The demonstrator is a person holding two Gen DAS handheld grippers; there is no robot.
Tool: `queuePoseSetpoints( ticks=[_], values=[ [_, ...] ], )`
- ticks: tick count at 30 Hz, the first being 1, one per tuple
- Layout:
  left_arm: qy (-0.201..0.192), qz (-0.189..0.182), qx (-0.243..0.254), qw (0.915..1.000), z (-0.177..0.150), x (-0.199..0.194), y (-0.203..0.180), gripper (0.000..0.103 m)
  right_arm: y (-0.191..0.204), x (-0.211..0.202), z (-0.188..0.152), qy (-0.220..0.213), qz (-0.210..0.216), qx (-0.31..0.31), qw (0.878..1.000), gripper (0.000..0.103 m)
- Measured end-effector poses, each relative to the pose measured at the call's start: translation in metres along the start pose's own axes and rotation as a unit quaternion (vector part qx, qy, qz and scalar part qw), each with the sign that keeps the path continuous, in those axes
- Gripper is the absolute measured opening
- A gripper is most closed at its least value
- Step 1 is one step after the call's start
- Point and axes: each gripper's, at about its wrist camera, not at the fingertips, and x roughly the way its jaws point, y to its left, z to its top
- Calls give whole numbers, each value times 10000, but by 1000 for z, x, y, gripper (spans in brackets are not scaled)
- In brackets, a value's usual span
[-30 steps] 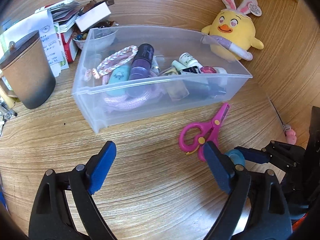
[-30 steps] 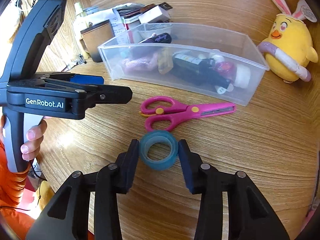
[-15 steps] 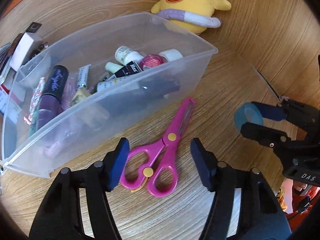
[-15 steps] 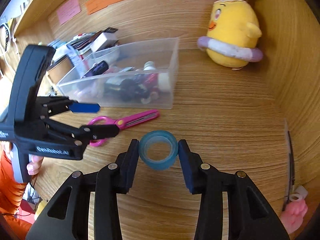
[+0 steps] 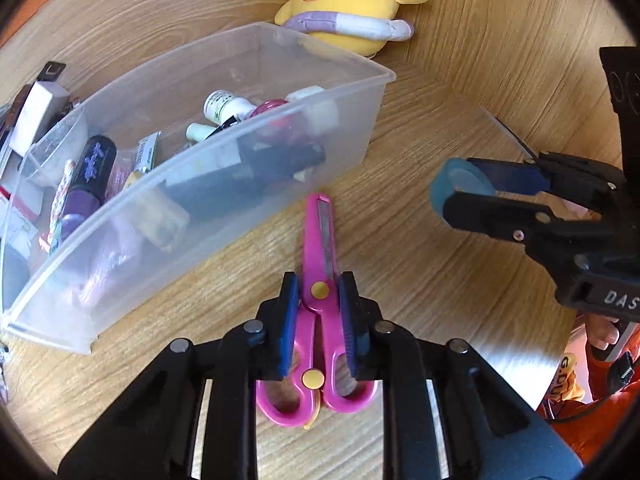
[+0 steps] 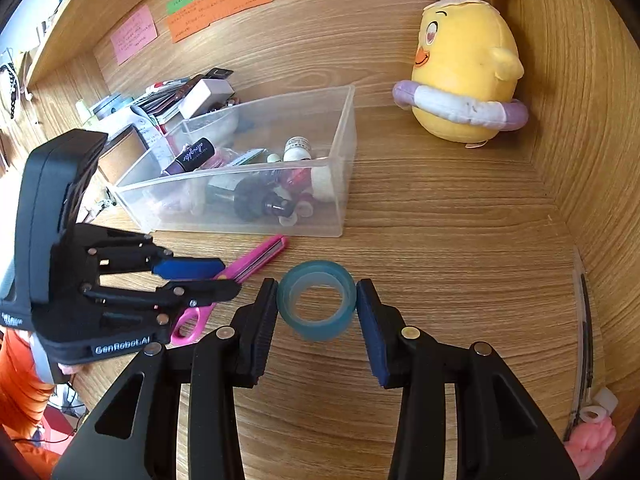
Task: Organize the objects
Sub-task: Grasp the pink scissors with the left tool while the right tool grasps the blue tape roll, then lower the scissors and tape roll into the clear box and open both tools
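Left gripper closing on pink scissors at the pivot, flat on counter beside bin; right gripper clamps blue tape roll; only right view shows wall notes

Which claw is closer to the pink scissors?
The left claw. Its jaws are closing around the pink scissors near the yellow pivot. The right claw is off to the side, holding the blue tape roll.

The left claw tilts steeply downward, its jaws closing, while the right claw stays partly closed.
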Motion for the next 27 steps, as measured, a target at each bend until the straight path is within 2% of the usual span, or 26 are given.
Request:
queuePoseSetpoints(
  ticks=[5, 14, 17, 27],
  values=[
    [-123, 95, -311, 9994, -13, -11, 4, 18, 8, 1, 2, -17, 51, -85, 10000, 37],
    [-766, 101, -781, 9939, -29, -57, 17, 18, 26, -5, 15, -201, 125, -278, 9993, 37],
    [-1005, 236, -883, 9907, -29, -71, 21, 18, 33, -8, 24, -324, 154, -361, 9987, 37],
    [-1642, 307, -1130, 9794, -16, -112, 41, 18, 57, -9, 56, -629, 162, -585, 9962, 37]
  ],
)
